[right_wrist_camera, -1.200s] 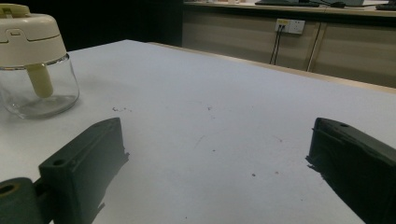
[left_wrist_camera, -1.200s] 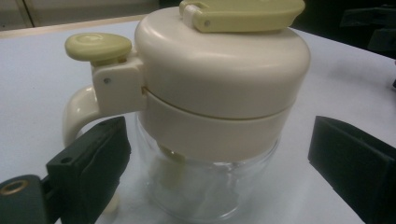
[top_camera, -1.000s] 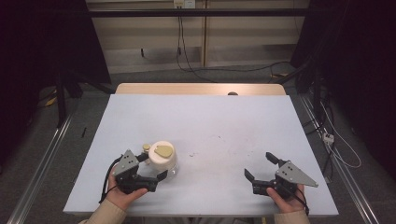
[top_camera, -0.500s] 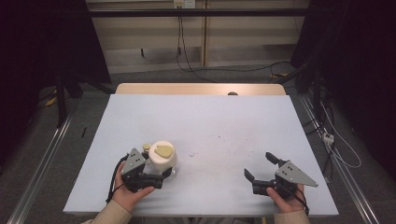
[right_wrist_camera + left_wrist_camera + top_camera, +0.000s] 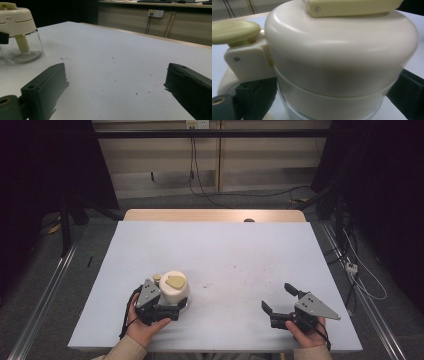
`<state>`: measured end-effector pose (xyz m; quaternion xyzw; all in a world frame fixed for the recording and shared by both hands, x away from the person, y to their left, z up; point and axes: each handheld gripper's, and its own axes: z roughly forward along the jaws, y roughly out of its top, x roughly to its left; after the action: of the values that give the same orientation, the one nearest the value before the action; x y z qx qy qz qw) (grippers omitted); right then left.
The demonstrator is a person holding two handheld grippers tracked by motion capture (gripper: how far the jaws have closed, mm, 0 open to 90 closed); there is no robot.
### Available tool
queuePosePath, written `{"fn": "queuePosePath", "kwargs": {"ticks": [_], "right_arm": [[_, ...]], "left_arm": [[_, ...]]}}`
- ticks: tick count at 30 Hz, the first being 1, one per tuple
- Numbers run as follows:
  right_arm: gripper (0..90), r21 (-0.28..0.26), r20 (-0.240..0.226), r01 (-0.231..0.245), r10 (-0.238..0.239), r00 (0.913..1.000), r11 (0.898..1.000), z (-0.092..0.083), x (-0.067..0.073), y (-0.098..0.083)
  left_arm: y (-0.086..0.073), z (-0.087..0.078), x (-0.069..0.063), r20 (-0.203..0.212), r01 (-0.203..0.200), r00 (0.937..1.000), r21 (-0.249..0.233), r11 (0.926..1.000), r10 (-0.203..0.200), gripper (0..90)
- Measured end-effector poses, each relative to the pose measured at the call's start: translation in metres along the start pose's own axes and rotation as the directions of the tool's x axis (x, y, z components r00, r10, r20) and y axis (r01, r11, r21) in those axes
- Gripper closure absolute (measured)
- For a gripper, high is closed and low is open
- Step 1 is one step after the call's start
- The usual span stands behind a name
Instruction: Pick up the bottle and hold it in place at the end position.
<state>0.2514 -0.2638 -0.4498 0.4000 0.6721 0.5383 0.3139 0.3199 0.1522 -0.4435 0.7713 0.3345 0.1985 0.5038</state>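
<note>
White bench [image 5: 215, 255], bare apart from a few specks. Near the front left corner, a small jar [image 5: 173, 289] with a clear glass bowl and a cream lid with a pale green tab on top. Compared with a second ago, shifted slightly on the bench and now drawn close against the left gripper [image 5: 162, 307]. Black fingers [image 5: 254, 96] on either side of the lower body, seemingly clamped on it. Probably a grasp just made, ready for a lift. Right gripper [image 5: 279, 304] unmoved near the front right, well apart from the jar, fingers spread wide over nothing.
</note>
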Motion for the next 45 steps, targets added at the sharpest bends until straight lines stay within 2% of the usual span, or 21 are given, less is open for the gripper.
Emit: {"fn": "queuePosePath", "kwargs": {"ticks": [5,17,24,40,45], "right_arm": [[3.0,0.003,0.000,-0.004,0.004,1.0000,1.000,0.001,0.000,0.000],[3.1,-0.002,0.003,-0.006,0.006,1.0000,1.000,0.000,-0.001,0.000],[3.2,-0.001,0.002,-0.006,0.006,1.0000,1.000,0.000,-0.001,0.000],[3.3,-0.011,0.001,-0.007,0.007,1.0000,1.000,-0.001,-0.001,0.001],[3.4,-0.015,0.001,-0.005,0.005,1.0000,1.000,-0.001,-0.001,0.001]], "left_arm": [[0.000,0.003,-0.002,-0.023,-0.009,0.9997,0.004,1.0000,0.009,3.9],[0.000,0.010,-0.008,-0.073,0.000,0.9974,-0.003,1.0000,0.000,3.3],[0.000,0.012,-0.010,-0.086,0.002,0.9963,-0.006,1.0000,-0.002,3.7],[0.002,0.012,-0.007,-0.071,0.010,0.9974,-0.006,0.9999,-0.011,4.8],[0.004,0.012,-0.004,-0.056,0.034,0.9978,-0.011,0.9994,-0.034,4.9]]}}
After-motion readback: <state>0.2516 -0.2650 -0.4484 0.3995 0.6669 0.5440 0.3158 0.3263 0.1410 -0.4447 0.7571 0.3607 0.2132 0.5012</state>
